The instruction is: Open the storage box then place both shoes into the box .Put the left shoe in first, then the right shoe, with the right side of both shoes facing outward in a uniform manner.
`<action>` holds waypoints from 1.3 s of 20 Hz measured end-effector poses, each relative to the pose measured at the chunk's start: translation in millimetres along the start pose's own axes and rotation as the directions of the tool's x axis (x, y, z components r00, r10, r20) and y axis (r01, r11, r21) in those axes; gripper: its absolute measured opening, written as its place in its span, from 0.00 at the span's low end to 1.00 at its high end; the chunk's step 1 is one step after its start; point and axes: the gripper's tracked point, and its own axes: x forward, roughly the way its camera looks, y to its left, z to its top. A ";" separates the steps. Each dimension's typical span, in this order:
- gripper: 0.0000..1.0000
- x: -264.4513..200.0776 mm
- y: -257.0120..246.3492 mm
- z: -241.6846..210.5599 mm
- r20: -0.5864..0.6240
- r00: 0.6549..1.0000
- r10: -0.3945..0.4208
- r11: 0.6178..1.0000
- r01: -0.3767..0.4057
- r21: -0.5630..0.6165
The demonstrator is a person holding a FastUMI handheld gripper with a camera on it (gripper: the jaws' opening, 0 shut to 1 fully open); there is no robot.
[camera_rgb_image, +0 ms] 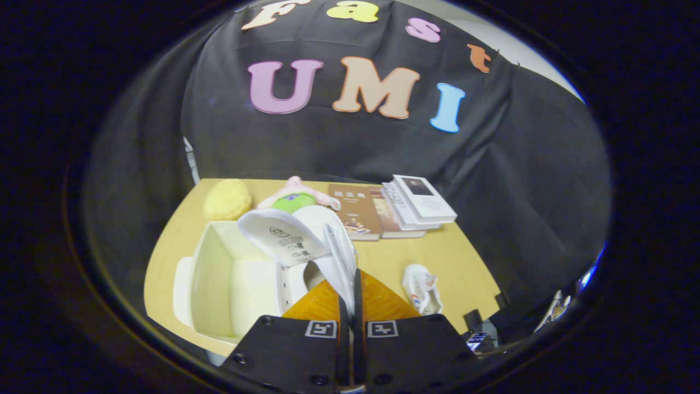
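My gripper is shut on the collar of a white shoe, both fingers pinching its upper edge. The shoe hangs just ahead of the fingers, tongue with its printed label turned up toward me, over the right part of the open storage box. The box is cream white, its inside bare, and it stands on the wooden table to the left of the fingers. A second white shoe with red and blue marks lies on the table to the right of the fingers.
A yellow plush ball and a pink and green plush toy sit beyond the box. A stack of books lies at the table's back right. The box lid shows along the box's left side.
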 end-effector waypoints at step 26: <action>0.09 104.6 139.4 -119.2 -0.405 0.910 0.088 0.988 -0.132 -0.082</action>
